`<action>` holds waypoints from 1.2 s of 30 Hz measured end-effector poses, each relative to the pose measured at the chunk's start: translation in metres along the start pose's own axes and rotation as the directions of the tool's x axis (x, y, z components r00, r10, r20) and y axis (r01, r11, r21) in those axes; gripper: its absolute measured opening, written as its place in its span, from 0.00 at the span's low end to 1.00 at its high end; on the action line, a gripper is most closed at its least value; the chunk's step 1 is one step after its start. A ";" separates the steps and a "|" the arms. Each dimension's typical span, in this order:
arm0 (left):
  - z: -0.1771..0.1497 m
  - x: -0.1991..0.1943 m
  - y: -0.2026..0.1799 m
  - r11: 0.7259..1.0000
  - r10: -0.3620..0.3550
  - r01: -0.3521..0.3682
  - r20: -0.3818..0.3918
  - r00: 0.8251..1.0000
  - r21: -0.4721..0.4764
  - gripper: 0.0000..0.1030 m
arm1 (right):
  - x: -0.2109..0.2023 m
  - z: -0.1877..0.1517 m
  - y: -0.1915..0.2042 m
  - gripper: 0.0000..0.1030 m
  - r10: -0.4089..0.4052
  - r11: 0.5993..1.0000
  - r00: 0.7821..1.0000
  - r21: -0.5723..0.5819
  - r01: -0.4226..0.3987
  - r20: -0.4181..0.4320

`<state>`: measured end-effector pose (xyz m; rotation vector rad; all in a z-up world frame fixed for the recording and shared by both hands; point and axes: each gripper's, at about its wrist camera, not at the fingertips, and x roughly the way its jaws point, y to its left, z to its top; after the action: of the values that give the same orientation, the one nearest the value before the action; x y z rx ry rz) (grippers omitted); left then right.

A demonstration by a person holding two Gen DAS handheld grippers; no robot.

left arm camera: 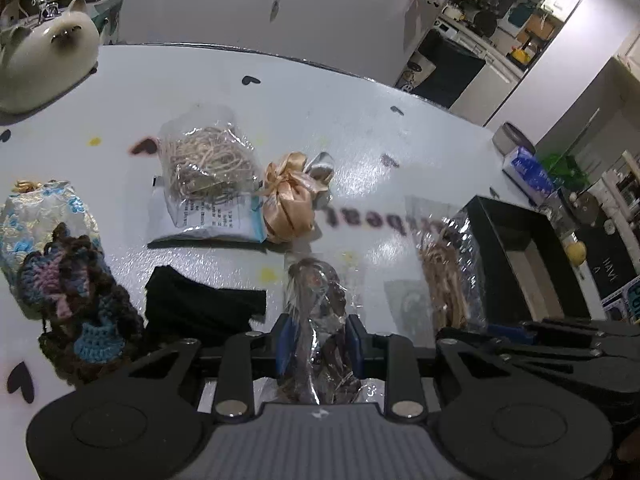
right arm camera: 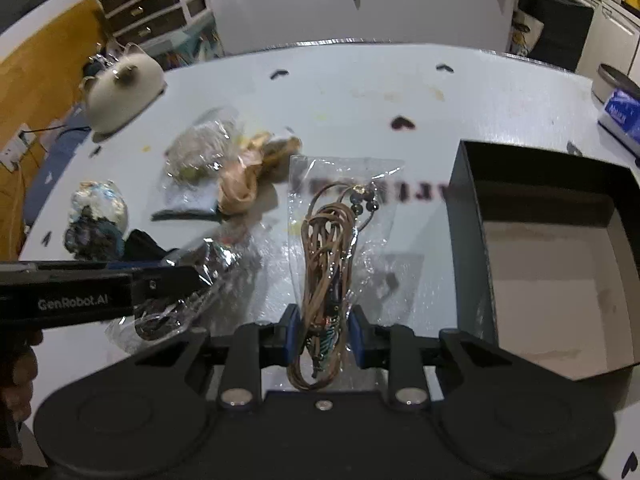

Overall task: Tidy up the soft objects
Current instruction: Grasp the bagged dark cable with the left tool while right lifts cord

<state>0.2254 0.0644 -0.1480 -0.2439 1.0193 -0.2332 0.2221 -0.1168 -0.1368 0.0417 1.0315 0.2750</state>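
My left gripper (left arm camera: 319,344) is shut on a clear bag of dark brown cord (left arm camera: 316,300), lifted off the white table (left arm camera: 360,128). My right gripper (right arm camera: 323,334) is shut on a clear bag of tan cord with beads (right arm camera: 326,240), just left of an open black box (right arm camera: 548,280). In the right wrist view the left gripper (right arm camera: 188,276) shows at the left with its crinkled bag (right arm camera: 192,292). In the left wrist view the tan cord bag (left arm camera: 442,272) hangs beside the black box (left arm camera: 516,256).
On the table lie a bag of pale twine (left arm camera: 208,172), a peach satin pouch (left arm camera: 288,200), a black cloth (left arm camera: 200,300), a crochet piece (left arm camera: 76,292) and a brocade pouch (left arm camera: 36,216). A ceramic cat (left arm camera: 44,56) stands at the far left. A blue-and-white pack (right arm camera: 620,114) lies far right.
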 end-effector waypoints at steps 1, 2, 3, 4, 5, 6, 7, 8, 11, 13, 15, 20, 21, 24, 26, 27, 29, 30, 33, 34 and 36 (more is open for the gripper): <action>-0.002 0.002 -0.002 1.000 0.011 -0.011 -0.015 1.000 0.006 0.30 | -0.002 -0.001 0.000 0.26 0.004 1.000 1.000 -0.005 -0.004 0.004; -0.004 0.005 -0.004 1.000 0.014 -0.014 -0.043 0.999 0.013 0.32 | -0.004 -0.002 -0.001 0.26 0.007 1.000 1.000 -0.008 -0.007 0.003; -0.006 0.009 -0.004 1.000 0.020 -0.020 -0.063 0.998 0.008 0.36 | -0.004 -0.003 -0.002 0.26 0.010 1.000 1.000 -0.011 -0.010 0.000; -0.008 0.013 -0.005 1.000 0.027 -0.027 -0.081 0.996 0.002 0.50 | -0.005 -0.003 -0.004 0.26 0.013 1.000 1.000 -0.013 -0.013 0.000; -0.011 0.018 -0.006 0.999 0.034 -0.034 -0.092 0.995 0.002 0.64 | -0.007 -0.004 -0.005 0.26 0.019 1.000 1.000 -0.019 -0.019 0.001; -0.013 0.023 -0.008 0.999 0.048 -0.049 -0.099 0.994 -0.001 0.67 | -0.008 -0.004 -0.007 0.26 0.025 0.999 1.000 -0.026 -0.025 0.004; -0.015 0.027 -0.010 0.998 0.065 -0.065 -0.102 0.993 0.000 0.67 | -0.010 -0.004 -0.009 0.26 0.033 0.999 0.999 -0.037 -0.032 0.007; -0.017 0.031 -0.013 0.997 0.082 -0.082 -0.105 0.991 0.003 0.67 | -0.011 -0.004 -0.011 0.26 0.039 0.998 0.999 -0.048 -0.038 0.009; -0.021 0.040 -0.025 0.989 0.147 -0.145 -0.096 0.985 0.029 0.65 | -0.017 -0.004 -0.018 0.26 0.061 0.995 0.998 -0.079 -0.060 0.014; -0.023 0.045 -0.035 0.977 0.209 -0.203 -0.085 0.974 0.072 0.62 | -0.020 -0.004 -0.024 0.26 0.079 0.993 0.997 -0.094 -0.077 0.018; -0.023 0.047 -0.042 0.965 0.252 -0.245 -0.076 0.965 0.095 0.47 | -0.023 -0.003 -0.029 0.26 0.093 0.990 0.995 -0.109 -0.090 0.020; -0.022 0.046 -0.047 0.968 0.246 -0.240 -0.084 0.966 0.072 0.31 | -0.028 0.001 -0.044 0.26 0.118 0.985 0.993 -0.131 -0.113 0.029; -0.021 0.044 -0.048 0.970 0.241 -0.237 -0.079 0.967 0.055 0.30 | -0.028 0.001 -0.046 0.26 0.123 0.984 0.992 -0.134 -0.117 0.030; -0.020 0.038 -0.055 0.971 0.240 -0.239 -0.048 0.970 0.020 0.30 | -0.034 0.003 -0.053 0.26 0.139 0.980 0.989 -0.146 -0.132 0.042; -0.018 0.030 -0.060 0.972 0.235 -0.235 -0.012 0.972 -0.013 0.30 | -0.039 0.005 -0.057 0.26 0.150 0.978 0.987 -0.153 -0.141 0.054; -0.017 0.024 -0.063 0.972 0.232 -0.232 0.013 0.973 -0.032 0.30 | -0.042 0.007 -0.060 0.26 0.157 0.977 0.986 -0.155 -0.145 0.062; -0.014 0.014 -0.069 0.973 0.225 -0.221 0.054 0.973 -0.068 0.30 | -0.048 0.009 -0.066 0.26 0.168 0.976 0.983 -0.155 -0.155 0.078; -0.012 0.008 -0.072 0.973 0.222 -0.215 0.078 0.972 -0.087 0.30 | -0.051 0.011 -0.070 0.26 0.172 0.976 0.981 -0.154 -0.157 0.086; -0.004 -0.008 -0.084 0.973 0.208 -0.189 0.147 0.967 -0.131 0.30 | -0.060 0.016 -0.082 0.26 0.177 0.976 0.977 -0.147 -0.159 0.120; -0.001 -0.012 -0.089 0.974 0.199 -0.176 0.170 0.965 -0.141 0.30 | -0.063 0.017 -0.086 0.26 0.177 0.977 0.976 -0.142 -0.158 0.130; 0.007 -0.016 -0.100 0.978 0.176 -0.147 0.204 0.963 -0.149 0.30 | -0.069 0.019 -0.098 0.26 0.173 0.979 0.974 -0.131 -0.154 0.148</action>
<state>0.2153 -0.0250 -0.1005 -0.2983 0.8340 0.0114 0.2259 -0.2265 -0.0851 0.0410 0.8522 0.4758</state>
